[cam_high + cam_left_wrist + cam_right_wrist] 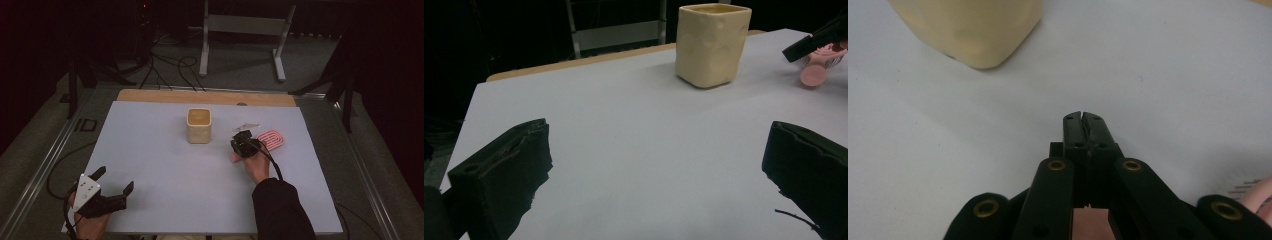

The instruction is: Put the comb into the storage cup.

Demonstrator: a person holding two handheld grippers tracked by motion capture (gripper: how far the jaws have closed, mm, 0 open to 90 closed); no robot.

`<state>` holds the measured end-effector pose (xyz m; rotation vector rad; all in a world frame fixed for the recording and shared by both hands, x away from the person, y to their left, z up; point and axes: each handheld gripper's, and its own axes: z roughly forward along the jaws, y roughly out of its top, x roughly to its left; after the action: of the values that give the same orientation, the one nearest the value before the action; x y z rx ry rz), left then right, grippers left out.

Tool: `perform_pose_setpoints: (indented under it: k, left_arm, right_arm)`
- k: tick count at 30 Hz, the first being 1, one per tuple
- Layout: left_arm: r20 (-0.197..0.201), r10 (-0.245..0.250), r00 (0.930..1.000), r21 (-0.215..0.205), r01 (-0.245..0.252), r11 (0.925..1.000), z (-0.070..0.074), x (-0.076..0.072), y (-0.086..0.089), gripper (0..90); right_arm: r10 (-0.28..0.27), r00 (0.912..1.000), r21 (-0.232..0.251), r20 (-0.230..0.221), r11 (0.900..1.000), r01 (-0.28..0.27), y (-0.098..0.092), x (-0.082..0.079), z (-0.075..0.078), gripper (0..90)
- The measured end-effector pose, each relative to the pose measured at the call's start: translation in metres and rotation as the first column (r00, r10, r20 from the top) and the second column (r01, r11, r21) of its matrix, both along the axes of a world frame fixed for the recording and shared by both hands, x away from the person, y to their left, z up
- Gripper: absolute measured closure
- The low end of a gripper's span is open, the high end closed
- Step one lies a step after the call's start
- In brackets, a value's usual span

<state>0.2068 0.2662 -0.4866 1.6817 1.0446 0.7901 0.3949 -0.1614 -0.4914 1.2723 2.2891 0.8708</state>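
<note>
The pink tool (271, 138) lies flat on the desk (165, 170), right of the cream cup (199, 125). Its handle end (813, 76) sits beneath the right hand-held gripper (239, 141), and a pink piece shows behind the jaws in the right gripper view. These jaws are fully closed, tips together. The left hand-held gripper (116, 181) rests near the desk's front left corner, jaws spread wide, nothing between them.

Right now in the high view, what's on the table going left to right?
Left gripper with jaws open → cream cup → right gripper, jaws shut on a pink handle → pink ridged piece lying flat beside that gripper.
</note>
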Motion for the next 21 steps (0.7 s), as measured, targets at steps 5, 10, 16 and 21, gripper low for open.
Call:
perform_pose_setpoints:
  k: [5,10,16,21]
  left_arm:
    - [-0.001,0.000,1.0000,0.002,0.000,1.0000,0.000,0.000,0.000,0.1]
    - [-0.001,0.000,1.0000,0.005,0.000,1.0000,0.000,0.000,-0.001,0.1]
    - [-0.003,0.000,1.0000,0.005,0.000,1.0000,0.000,0.000,-0.001,0.1]
    - [-0.002,0.002,1.0000,0.004,-0.002,1.0000,0.000,-0.001,-0.001,0.1]
  right_arm:
    - [0.006,0.9998,0.011,-0.020,1.000,-0.006,-0.001,-0.004,-0.001,89.7]
    - [0.026,0.9994,-0.007,-0.024,1.000,-0.026,-0.002,-0.012,-0.001,89.6]
    - [0.041,0.9983,-0.020,-0.040,0.999,-0.042,-0.005,-0.019,-0.003,89.5]
    - [0.044,0.9975,-0.028,-0.055,0.999,-0.045,-0.010,-0.025,-0.005,89.5]
